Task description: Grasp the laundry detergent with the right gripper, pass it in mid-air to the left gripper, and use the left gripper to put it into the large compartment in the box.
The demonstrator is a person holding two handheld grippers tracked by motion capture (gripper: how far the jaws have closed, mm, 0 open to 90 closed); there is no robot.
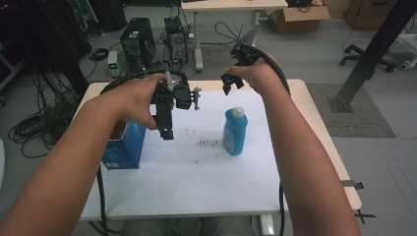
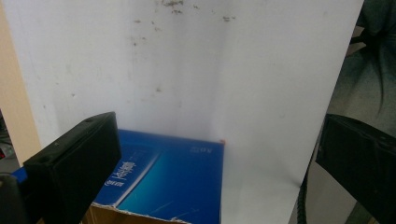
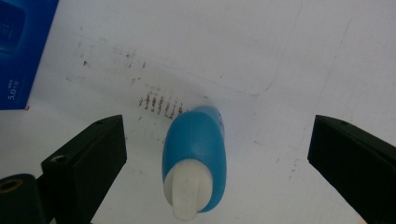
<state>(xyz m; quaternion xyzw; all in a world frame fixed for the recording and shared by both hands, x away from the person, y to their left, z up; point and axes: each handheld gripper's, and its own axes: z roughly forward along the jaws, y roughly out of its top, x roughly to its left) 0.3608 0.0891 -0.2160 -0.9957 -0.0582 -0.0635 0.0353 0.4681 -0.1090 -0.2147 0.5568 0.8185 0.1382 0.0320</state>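
High view — left claw [image 1: 166, 129] hangs above the open blue box [image 1: 125, 146]; right claw [image 1: 229, 84] is raised behind the upright blue bottle [image 1: 234, 131] on the desk [image 1: 196, 182].

Left gripper view — jaws spread, empty, box [image 2: 163, 182] directly beneath, likely being held ready.

Right gripper view — jaws released wide, bottle [image 3: 195, 163] centred below between them, white cap [image 3: 184, 192] nearest — seemingly lined up for a grasp.

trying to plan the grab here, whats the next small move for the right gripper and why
Probably lower the right gripper straight down over the blue bottle. Its jaws stand wide open with the upright bottle and its white cap between them, nothing touching yet. The high view shows the gripper above and behind the bottle, so descend before closing.
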